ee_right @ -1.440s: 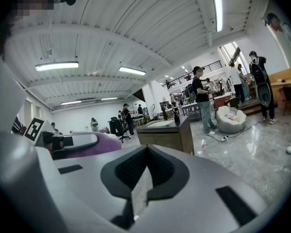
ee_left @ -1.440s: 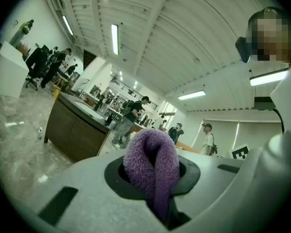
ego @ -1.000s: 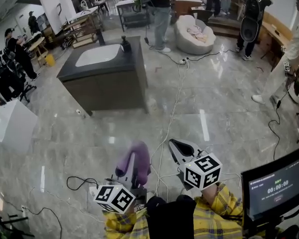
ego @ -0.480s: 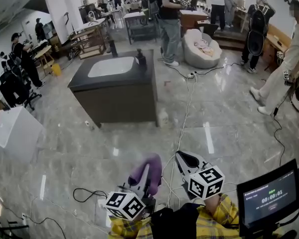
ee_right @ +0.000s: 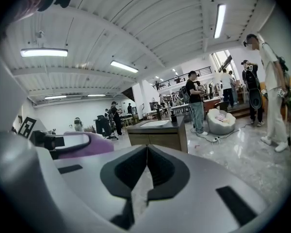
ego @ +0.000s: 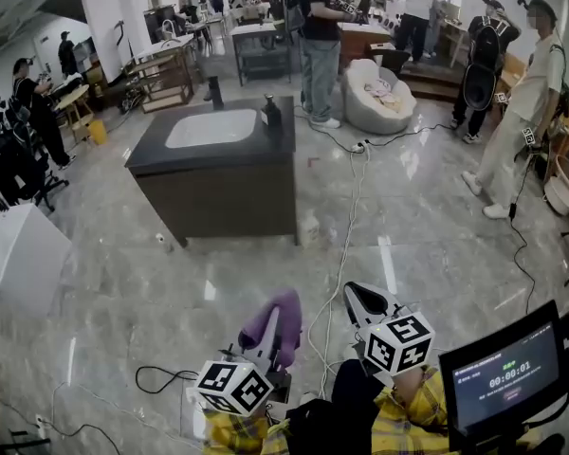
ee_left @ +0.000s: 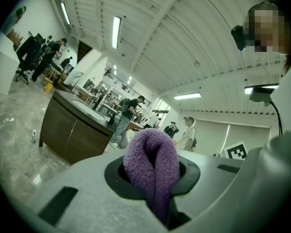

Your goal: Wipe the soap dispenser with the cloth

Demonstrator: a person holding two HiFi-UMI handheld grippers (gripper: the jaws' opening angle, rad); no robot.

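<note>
A dark soap dispenser (ego: 272, 112) stands on the right side of a dark vanity counter (ego: 150, 154) with a white basin, several steps ahead of me; the right gripper view shows the soap dispenser (ee_right: 173, 116) far off too. My left gripper (ego: 278, 318) is shut on a folded purple cloth (ego: 269, 318), which fills its jaws as the purple cloth (ee_left: 153, 164) in the left gripper view. My right gripper (ego: 356, 298) is shut with nothing between its jaws, beside the left one and pointing toward the vanity.
Cables (ego: 346, 226) run across the marble floor between me and the vanity. A white box (ego: 17, 254) stands at the left, a monitor (ego: 505, 373) at my right. Several people stand behind the vanity, near a beanbag (ego: 379, 96), and at the right.
The vanity has come nearer and shifted right in the head view. Both grippers have moved forward with me; the cloth stays in the left one.
</note>
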